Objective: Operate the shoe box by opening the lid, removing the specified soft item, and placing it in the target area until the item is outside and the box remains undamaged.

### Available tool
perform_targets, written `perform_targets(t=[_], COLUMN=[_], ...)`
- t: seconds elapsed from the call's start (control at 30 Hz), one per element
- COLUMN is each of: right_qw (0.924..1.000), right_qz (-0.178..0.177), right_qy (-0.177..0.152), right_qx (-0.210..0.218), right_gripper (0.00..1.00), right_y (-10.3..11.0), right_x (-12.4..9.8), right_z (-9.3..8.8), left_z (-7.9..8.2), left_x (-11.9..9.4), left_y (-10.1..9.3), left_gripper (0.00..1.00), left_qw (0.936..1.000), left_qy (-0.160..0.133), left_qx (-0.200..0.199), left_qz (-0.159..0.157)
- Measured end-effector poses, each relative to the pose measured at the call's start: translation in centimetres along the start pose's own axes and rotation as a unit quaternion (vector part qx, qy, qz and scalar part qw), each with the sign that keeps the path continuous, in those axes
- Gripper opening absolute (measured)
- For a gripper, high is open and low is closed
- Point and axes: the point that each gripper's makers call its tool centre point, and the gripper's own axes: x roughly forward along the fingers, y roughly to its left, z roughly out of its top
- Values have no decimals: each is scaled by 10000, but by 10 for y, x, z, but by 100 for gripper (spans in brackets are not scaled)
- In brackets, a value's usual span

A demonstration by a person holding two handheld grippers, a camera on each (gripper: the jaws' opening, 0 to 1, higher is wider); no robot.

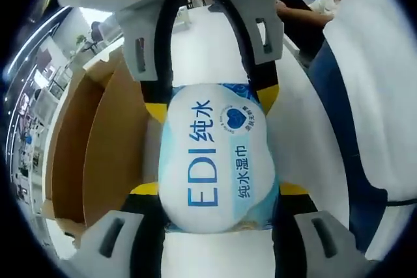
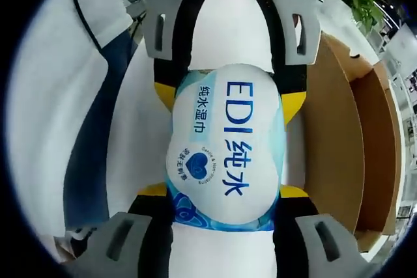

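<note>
The wipes pack (image 1: 218,164) is being held between both grippers at once, one at each end, over the white tabletop (image 1: 293,128) and outside the box (image 1: 104,154). That double hold is the main risk, to my eye: if the two hands are drifting apart or twisting against each other, the soft pack is likely bending, slipping from one pair of fingers, or tearing at its seal. If one side lets go while the other is gripping only the pack's edge, it may sag and drop short of the target area.

In the left gripper view the left gripper (image 1: 218,190) is closing narrowly on the pack's near end, yellow pads pressing it at 3 and 9 o'clock, while the right gripper (image 1: 212,99) is reaching in from 12 o'clock and pinching the far end. The right gripper view mirrors this: the right gripper (image 2: 221,193) is clamping the near end, the left gripper (image 2: 228,96) is coming down from 12 o'clock.

The box is lying open at 9 o'clock in the left gripper view and at 3 o'clock (image 2: 352,135) in the other. A careless swing could be knocking its cardboard wall. A sleeve (image 1: 352,161) is hanging just beside the pack.
</note>
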Motion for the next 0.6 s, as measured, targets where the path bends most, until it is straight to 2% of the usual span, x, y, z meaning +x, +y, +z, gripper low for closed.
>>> perform_targets(t=[0.6], right_qw=[9998], right_qz=[156], right_qy=[-140], right_qx=[-10], right_gripper=[63], right_y=[-1], right_x=[2], right_z=[2], left_z=[-5], left_x=[5], left_y=[1], left_gripper=[66], left_qw=[9997], left_qy=[-50], left_qx=[-172], left_qz=[-156])
